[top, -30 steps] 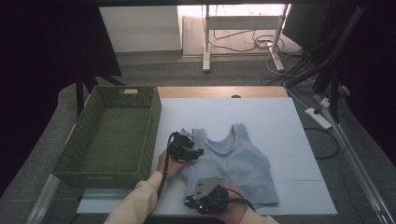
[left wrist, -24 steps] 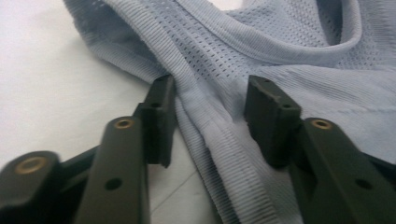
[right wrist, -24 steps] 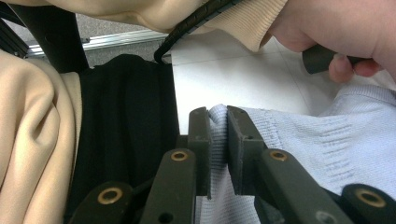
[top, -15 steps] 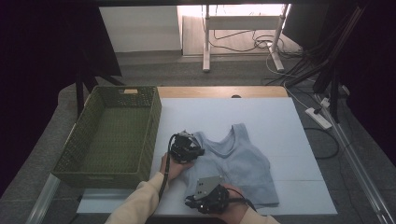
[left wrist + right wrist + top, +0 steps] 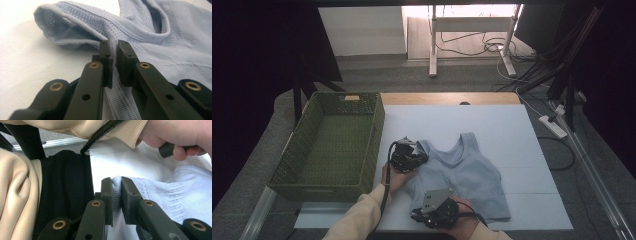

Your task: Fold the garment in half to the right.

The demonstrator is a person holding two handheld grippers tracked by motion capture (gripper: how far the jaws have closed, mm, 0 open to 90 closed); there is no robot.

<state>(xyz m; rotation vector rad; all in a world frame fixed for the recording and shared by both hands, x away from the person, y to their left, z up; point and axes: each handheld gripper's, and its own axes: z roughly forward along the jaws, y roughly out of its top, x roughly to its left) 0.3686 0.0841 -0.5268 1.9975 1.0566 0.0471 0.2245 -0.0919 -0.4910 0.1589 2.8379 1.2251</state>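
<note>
A light blue knitted tank top (image 5: 467,170) lies flat on the white table (image 5: 512,125), neckline toward the far side. My left gripper (image 5: 418,158) is at the top's left shoulder strap. Its jaws have just been closing, and in the left gripper view they (image 5: 113,47) pinch the strap's mesh fabric (image 5: 162,37). My right gripper (image 5: 421,214) sits at the near left corner of the hem. In the right gripper view it (image 5: 116,182) is shut on the ribbed hem edge (image 5: 185,192).
A deep green woven basket (image 5: 377,135) stands empty at the table's left, close beside the left gripper. The person's cream sleeves come in over the near table edge, and the left hand (image 5: 175,135) shows in the right gripper view. Cables and a power strip (image 5: 553,126) lie on the floor to the right.
The left gripper's jaws have closed onto the shoulder strap with hardly any shift in place. The right gripper and the tank top have stayed still.
</note>
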